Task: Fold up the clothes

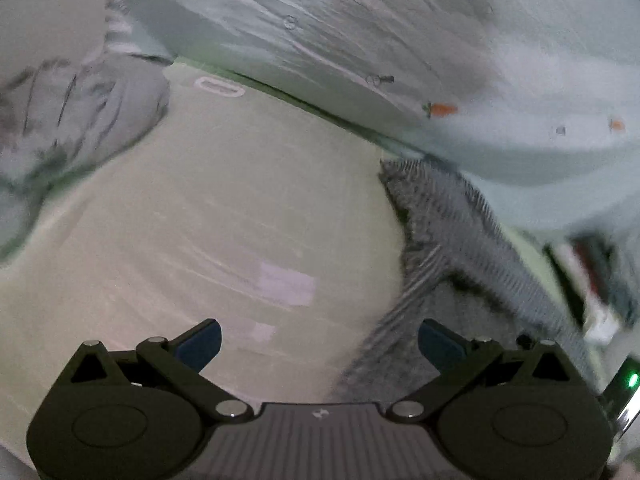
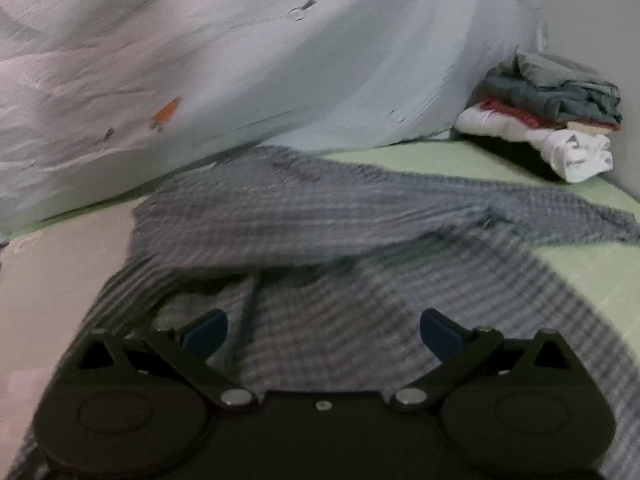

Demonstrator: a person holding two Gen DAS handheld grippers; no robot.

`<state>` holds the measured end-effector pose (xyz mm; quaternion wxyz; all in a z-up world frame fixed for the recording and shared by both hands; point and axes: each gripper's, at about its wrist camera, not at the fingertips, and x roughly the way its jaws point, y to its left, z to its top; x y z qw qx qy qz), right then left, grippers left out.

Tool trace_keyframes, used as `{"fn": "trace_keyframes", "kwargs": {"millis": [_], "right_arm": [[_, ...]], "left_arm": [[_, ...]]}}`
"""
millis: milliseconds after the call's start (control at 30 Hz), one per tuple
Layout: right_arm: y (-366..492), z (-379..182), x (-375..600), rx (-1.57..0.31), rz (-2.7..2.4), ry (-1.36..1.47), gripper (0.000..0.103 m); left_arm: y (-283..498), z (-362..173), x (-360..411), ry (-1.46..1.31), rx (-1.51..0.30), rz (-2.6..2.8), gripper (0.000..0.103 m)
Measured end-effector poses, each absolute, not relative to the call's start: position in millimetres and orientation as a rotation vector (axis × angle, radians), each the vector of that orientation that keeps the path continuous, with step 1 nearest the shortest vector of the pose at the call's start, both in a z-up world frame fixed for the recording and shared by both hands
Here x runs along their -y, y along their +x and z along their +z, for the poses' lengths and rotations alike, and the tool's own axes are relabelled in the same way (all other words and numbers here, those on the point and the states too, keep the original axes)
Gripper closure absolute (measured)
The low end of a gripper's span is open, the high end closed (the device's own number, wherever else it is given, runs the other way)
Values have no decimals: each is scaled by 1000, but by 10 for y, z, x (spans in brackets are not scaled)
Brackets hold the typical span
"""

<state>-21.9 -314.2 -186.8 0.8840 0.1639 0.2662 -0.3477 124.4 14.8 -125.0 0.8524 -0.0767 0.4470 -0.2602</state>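
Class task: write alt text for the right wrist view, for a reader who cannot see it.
A grey striped knit garment lies rumpled on a pale green bed surface, with the right tool open above it, holding nothing. Behind are a pale blue carrot-print quilt and a stack of folded clothes.

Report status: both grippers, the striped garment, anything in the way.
Left gripper open, empty. Right gripper open, over grey striped garment, which lies rumpled, unfolded. Pale quilt crowds its far edge; folded stack apart.
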Motion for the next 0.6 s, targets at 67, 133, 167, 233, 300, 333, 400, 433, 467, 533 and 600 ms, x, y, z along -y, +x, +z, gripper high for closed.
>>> {"fn": "trace_keyframes", "kwargs": {"millis": [67,133,167,233,300,333,400,433,467,533,600], "right_arm": [[-115,-1892,2895,-555,-723,364,0],[1,-1905,2642,-567,-722,379,0],[54,-1909,2519,-575,-718,382,0],[140,-1899,2265,-579,-701,375,0],[226,-1876,2051,-582,-676,360,0],[274,-1865,1950,-587,-662,351,1],[371,-1874,1773,-608,-629,336,7],[422,-1888,1696,-624,-608,331,9],[469,-1904,1629,-641,-591,326,12],[549,-1941,1532,-676,-556,324,23],[592,-1984,1489,-700,-524,334,32]], "left_arm": [[1321,-1290,-237,-96,-951,-568,0],[1380,-1324,-327,-39,-959,-564,0],[1402,-1336,-370,-13,-962,-557,0],[1430,-1363,-455,13,-975,-560,0],[1454,-1388,-528,11,-986,-575,0],[1467,-1400,-561,6,-991,-584,0],[1496,-1427,-597,7,-1001,-592,0],[1506,-1436,-604,18,-1001,-589,0],[1516,-1443,-610,27,-1001,-586,0],[1519,-1451,-615,36,-1000,-587,0],[1523,-1458,-620,44,-1000,-587,0]]}}
